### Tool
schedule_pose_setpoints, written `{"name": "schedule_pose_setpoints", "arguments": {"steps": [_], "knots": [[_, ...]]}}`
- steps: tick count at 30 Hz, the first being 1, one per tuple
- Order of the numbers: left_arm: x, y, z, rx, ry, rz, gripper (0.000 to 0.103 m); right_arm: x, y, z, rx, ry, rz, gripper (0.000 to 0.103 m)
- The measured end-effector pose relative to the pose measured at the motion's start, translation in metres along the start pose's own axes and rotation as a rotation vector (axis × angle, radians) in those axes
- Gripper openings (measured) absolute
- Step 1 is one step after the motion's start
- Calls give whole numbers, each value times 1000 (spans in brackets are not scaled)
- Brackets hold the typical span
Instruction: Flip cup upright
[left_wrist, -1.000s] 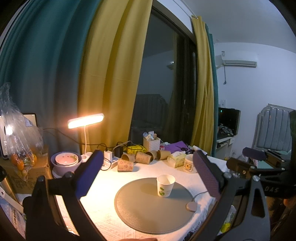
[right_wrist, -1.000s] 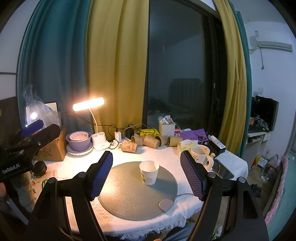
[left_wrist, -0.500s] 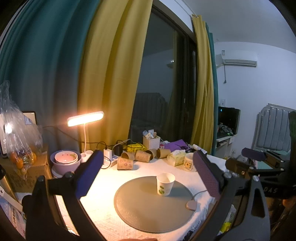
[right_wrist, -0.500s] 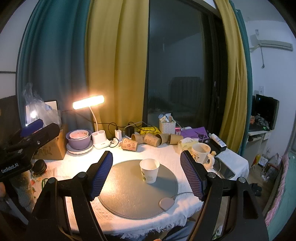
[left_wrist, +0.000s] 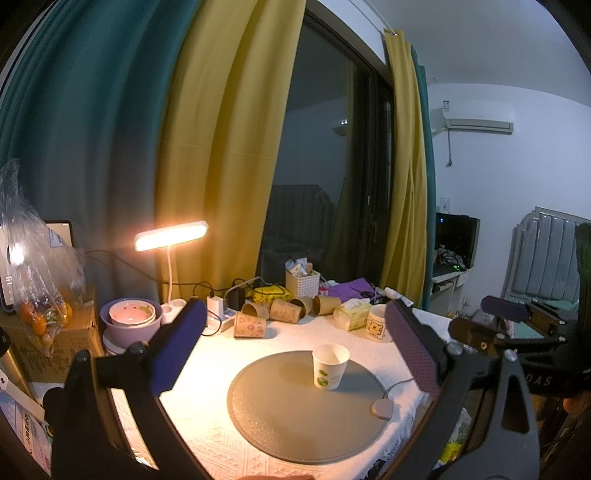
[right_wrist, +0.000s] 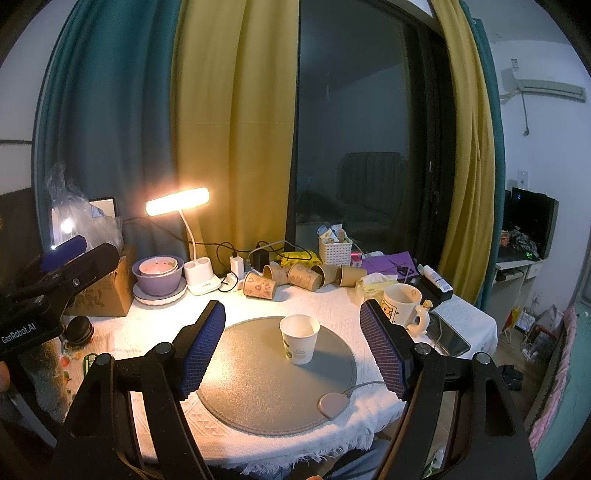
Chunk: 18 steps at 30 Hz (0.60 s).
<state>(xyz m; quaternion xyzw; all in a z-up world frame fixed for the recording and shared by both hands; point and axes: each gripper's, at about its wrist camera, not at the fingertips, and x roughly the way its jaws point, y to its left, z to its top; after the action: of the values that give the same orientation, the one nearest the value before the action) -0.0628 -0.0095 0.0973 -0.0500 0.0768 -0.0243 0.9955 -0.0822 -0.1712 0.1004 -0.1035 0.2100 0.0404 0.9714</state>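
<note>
A white paper cup (left_wrist: 330, 367) with a green print stands upright, mouth up, on the round grey mat (left_wrist: 295, 417). It also shows in the right wrist view (right_wrist: 299, 343) on the same mat (right_wrist: 258, 391). My left gripper (left_wrist: 295, 343) is open and empty, held back from the cup and above the table. My right gripper (right_wrist: 293, 343) is open and empty, also well short of the cup. Each gripper shows at the edge of the other's view.
Several brown paper cups (right_wrist: 291, 277) lie on their sides at the back of the table. A bear mug (right_wrist: 402, 306), tissue box, white basket (right_wrist: 335, 249), lit desk lamp (right_wrist: 177, 201) and purple bowl (right_wrist: 158, 273) stand around. A small pink puck (right_wrist: 333, 404) lies on the mat's edge.
Both grippers have drifted slightly, tilting down a little; the cup stays upright and still on the mat. Jaws stay open.
</note>
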Motion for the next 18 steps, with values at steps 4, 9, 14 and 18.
{"name": "schedule_pose_setpoints", "arguments": {"steps": [4, 9, 14, 18], "knots": [[0, 0, 0, -1, 0, 1, 98, 0, 0, 0, 1, 1, 0, 78], [0, 0, 0, -1, 0, 0, 98, 0, 0, 1, 0, 1, 1, 78], [0, 0, 1, -1, 1, 1, 98, 0, 0, 0, 2, 2, 1, 78], [0, 0, 1, -2, 1, 0, 98, 0, 0, 1, 1, 3, 1, 78]]}}
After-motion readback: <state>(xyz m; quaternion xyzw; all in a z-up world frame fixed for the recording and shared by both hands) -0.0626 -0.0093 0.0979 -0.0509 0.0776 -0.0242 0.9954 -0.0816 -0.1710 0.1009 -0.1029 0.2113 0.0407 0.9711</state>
